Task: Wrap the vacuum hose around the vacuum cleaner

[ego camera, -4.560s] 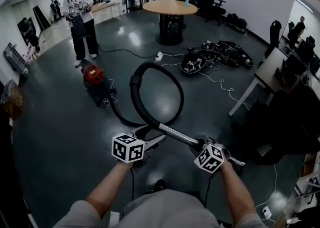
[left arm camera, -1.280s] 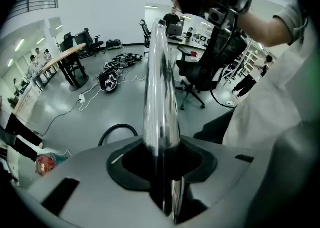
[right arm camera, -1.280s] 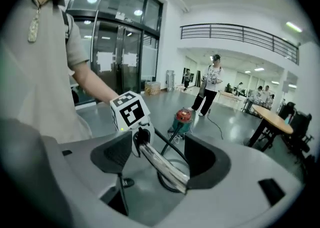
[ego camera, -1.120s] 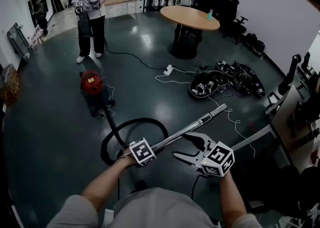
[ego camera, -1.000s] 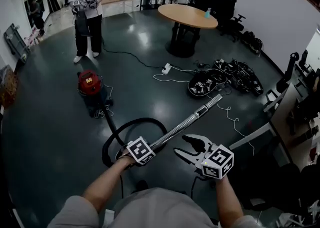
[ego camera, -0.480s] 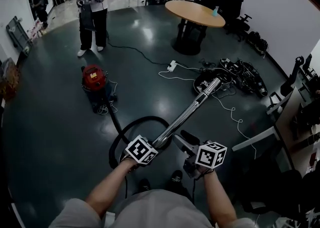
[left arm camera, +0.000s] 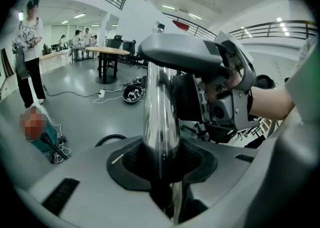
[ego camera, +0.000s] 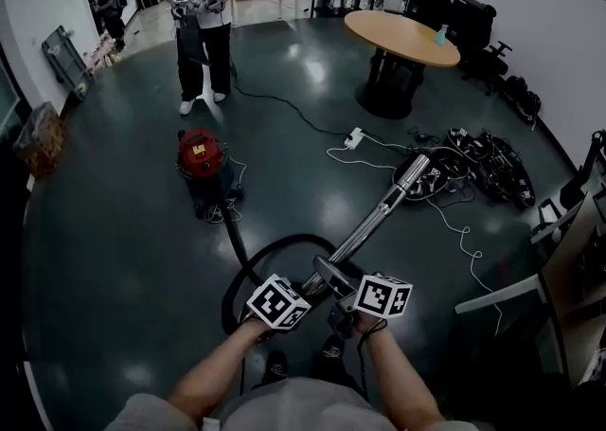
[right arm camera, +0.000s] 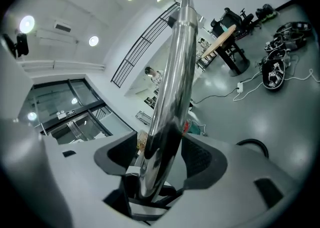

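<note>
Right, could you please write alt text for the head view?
Seen from above, two hand-held claws meet on a shiny metal vacuum tube: the left claw grips it, while the right claw, its jaws just opening, has the tube between them. A black hose loops back to a red vacuum cleaner on the dark floor.

right gripper not hanging off beside metal tube anymore, swung in next to left gripper, tube now between its jaws. jaws just been opening, so loose, no clamp. tube tip came round from low-right to up toward black bags. hose loop dropped from tall arch to floor.
</note>
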Demonstrator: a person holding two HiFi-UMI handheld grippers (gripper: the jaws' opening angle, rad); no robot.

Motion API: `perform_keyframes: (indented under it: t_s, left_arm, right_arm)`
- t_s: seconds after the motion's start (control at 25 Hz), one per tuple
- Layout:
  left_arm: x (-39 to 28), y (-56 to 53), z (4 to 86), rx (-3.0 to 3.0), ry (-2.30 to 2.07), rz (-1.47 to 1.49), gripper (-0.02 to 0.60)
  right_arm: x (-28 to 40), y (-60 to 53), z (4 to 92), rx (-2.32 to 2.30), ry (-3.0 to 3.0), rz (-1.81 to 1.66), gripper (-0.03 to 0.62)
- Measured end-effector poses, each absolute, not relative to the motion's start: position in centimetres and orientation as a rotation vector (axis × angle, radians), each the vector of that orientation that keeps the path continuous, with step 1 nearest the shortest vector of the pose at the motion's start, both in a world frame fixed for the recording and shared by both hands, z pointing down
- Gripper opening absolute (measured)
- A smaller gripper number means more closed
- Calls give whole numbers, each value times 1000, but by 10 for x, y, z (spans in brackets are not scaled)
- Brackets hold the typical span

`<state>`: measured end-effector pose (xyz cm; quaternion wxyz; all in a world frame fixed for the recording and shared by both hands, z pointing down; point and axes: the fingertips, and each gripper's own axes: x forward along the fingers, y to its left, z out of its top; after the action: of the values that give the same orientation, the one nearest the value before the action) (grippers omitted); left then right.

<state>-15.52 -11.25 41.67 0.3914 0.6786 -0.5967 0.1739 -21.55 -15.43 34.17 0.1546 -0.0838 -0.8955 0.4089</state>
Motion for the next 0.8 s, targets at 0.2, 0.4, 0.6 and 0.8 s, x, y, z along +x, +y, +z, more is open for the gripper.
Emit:
perform_keyframes:
  t_s: [0.2, 0.4, 0.6, 0.8]
  left_arm:
    - [-146, -139, 420, 1705, -1525, 425, 140]
    - [-143, -158, 424, 1681, -1545, 422, 141]
    - [-140, -175, 430, 1688, -1588, 433, 141]
    - [-134, -185, 421, 1725, -1567, 491, 240]
  right_arm:
    - [-226, -167, 350, -354, -2534, 1151, 232]
    - [-228, -186, 353, -360, -2504, 1221, 141]
    - [-231, -188, 348, -492, -2496, 1136, 123]
    - [-227, -203, 339, -566, -2479, 1043, 121]
